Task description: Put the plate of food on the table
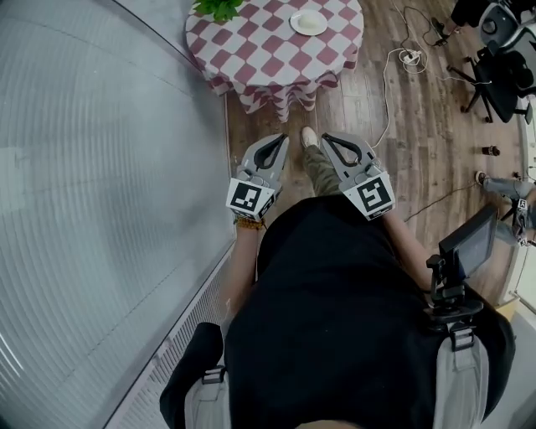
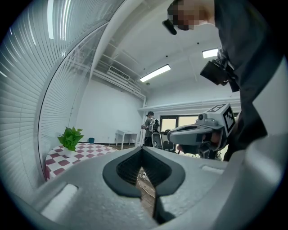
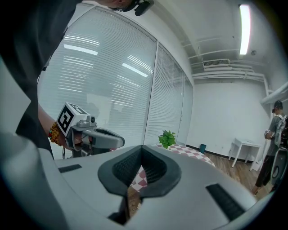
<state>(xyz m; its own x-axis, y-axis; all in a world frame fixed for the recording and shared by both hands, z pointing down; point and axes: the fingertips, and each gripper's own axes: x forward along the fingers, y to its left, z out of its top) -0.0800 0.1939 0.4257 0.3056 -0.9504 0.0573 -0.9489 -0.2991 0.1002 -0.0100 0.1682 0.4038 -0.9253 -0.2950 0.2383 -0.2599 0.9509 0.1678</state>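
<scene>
A white plate of food rests on the round table with a red-and-white checked cloth, far ahead of me in the head view. Both grippers are held side by side at waist height, well short of the table. The left gripper is shut with nothing in it, and so is the right gripper. In the left gripper view the jaw tips meet, with the table off to the left. The right gripper view has its tips together and the table beyond them.
A leafy potted plant stands on the table's left side. A curved wall of window blinds runs along my left. Cables and a power strip lie on the wooden floor; office chairs stand at the right. A person stands far back.
</scene>
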